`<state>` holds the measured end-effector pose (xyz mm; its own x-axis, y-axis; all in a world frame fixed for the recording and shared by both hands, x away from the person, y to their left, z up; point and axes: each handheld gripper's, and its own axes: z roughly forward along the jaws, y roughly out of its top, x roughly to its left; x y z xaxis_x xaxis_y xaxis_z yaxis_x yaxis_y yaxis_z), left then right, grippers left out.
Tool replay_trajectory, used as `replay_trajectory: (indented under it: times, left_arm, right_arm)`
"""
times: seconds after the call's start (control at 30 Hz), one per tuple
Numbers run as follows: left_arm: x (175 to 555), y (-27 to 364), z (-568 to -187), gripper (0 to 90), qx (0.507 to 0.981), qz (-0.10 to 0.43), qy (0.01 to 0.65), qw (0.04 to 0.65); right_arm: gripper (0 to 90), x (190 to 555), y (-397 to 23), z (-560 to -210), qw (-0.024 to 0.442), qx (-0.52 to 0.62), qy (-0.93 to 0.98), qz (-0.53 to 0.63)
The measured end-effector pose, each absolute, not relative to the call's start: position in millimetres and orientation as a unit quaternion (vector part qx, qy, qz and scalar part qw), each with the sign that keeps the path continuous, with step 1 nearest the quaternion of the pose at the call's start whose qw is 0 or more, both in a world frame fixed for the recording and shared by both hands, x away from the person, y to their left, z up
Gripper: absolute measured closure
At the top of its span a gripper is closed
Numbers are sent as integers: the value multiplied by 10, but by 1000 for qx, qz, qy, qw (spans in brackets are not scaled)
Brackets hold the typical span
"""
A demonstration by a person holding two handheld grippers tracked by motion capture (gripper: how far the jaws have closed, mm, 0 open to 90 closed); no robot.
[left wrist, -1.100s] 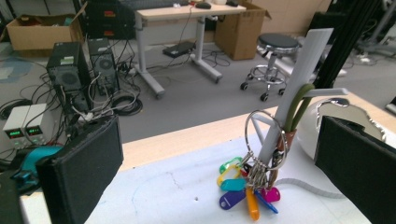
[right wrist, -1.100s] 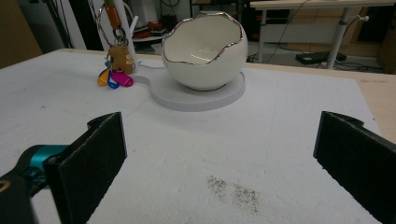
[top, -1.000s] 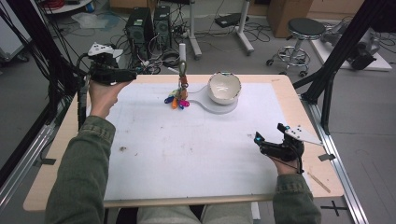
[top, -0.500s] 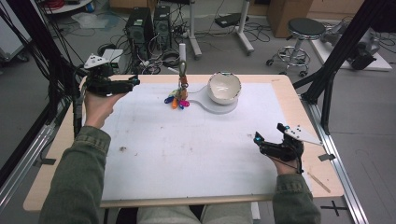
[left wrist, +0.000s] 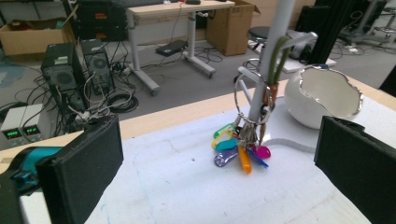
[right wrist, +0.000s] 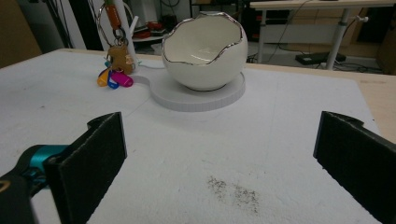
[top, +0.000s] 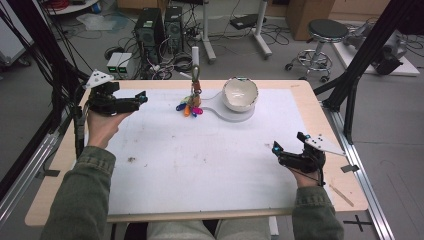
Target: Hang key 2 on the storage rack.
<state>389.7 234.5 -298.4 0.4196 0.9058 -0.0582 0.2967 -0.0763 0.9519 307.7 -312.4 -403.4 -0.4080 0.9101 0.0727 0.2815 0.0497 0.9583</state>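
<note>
Risk – left hand-held gripper (top: 141, 97), jaws spread, aimed at bunch of coloured plastic key tags (left wrist: 238, 150) on white post (left wrist: 273, 56) at 12 o'clock of desk (top: 320, 107); clumsy pinch snags ring, topples post. Right hand-held gripper (top: 276, 148) spread, idle.

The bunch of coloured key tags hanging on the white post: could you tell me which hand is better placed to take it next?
Left, probably. The left tongs are open and pointed at the bunch of coloured key tags, which sits between their jaws in the left gripper view. The right tongs rest near the table's front right, farther off.
</note>
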Motion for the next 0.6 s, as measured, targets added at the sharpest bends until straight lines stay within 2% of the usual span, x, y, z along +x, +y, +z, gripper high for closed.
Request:
replay_trajectory:
  times: [0.6]
  left_arm:
    - [3592,2517,-3251,16,652,302,461,520]
  right_arm:
    - [16,3071,-3123,-4036,304,453,659,517]
